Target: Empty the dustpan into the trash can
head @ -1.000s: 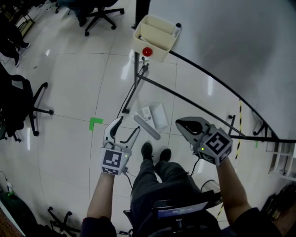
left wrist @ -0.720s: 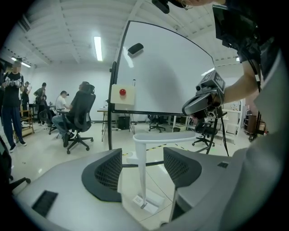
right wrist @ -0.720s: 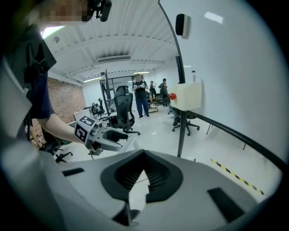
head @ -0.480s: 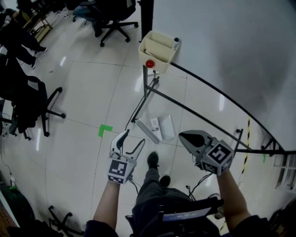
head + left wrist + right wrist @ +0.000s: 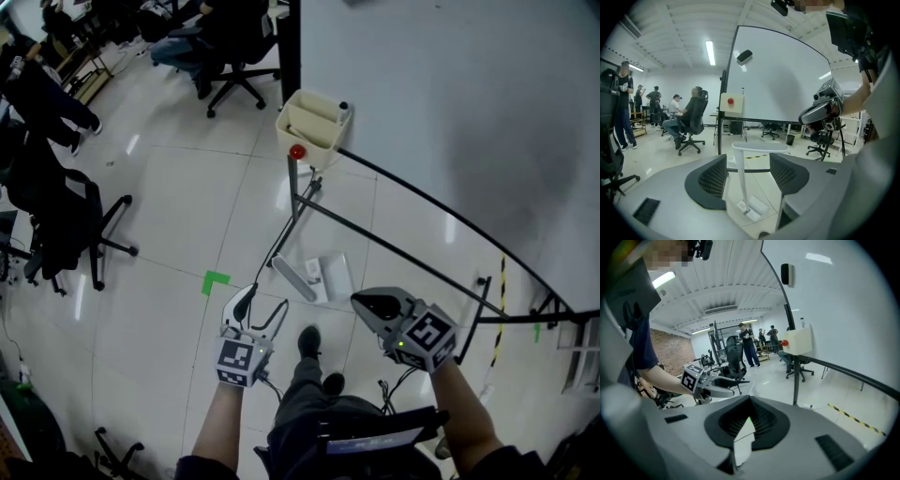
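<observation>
**A:** Where is the dustpan sitting?

**B:** A white dustpan (image 5: 333, 274) is lying on the pale tiled floor (image 5: 159, 244), just beyond the person's shoes (image 5: 306, 339) and near the foot of a whiteboard (image 5: 450, 103) stand. Its long handle (image 5: 292, 278) is standing upright.

**A:** What are the grippers doing?

**B:** Both are hanging in the air, well apart from the dustpan. The left gripper (image 5: 267, 295) is showing its jaws wide apart and gripping nothing; the handle is appearing in the gap, far beyond them. The right gripper (image 5: 362, 301) is showing its jaws pressed together, holding nothing.

**A:** What else is nearby?

**B:** A cream box (image 5: 314, 122) with a red knob (image 5: 296, 152) is hanging on the stand's post. A green tape mark (image 5: 215, 279) is lying on the floor to the left, and office chairs (image 5: 70, 220) are standing further left.
</observation>
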